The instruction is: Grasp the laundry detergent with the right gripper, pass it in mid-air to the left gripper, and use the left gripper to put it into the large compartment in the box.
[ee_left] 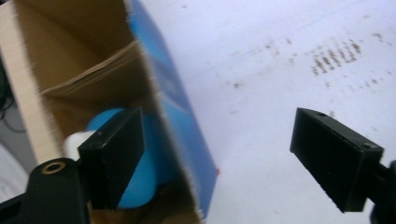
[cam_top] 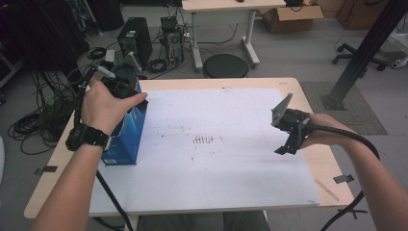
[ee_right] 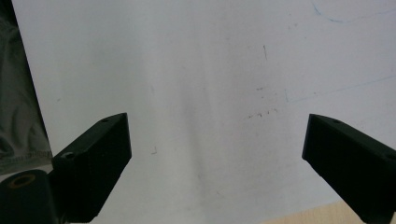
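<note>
1. The left hand-held gripper (ee_left: pixel 212 158) is closest, its jaws spread wide apart across the open top of the box (cam_top: pixel 126 132): one jaw is inside, the other out over the white board (cam_top: pixel 211 159), with the right wall between them. Nothing is clamped yet.
2. The box stands at the left edge of the table (cam_top: pixel 315 166), blue outside and plain brown card inside, top flaps open. A blue bottle (ee_left: pixel 140 172) with a white cap (ee_left: pixel 74 142) lies within.
3. I judge the card light and thin; it would likely crush or tip under a hard squeeze. The rim of the wall is the handiest hold.
4. At the right, the right hand-held gripper (cam_top: pixel 284 137) hangs over the board, jaws wide, holding nothing.
</note>
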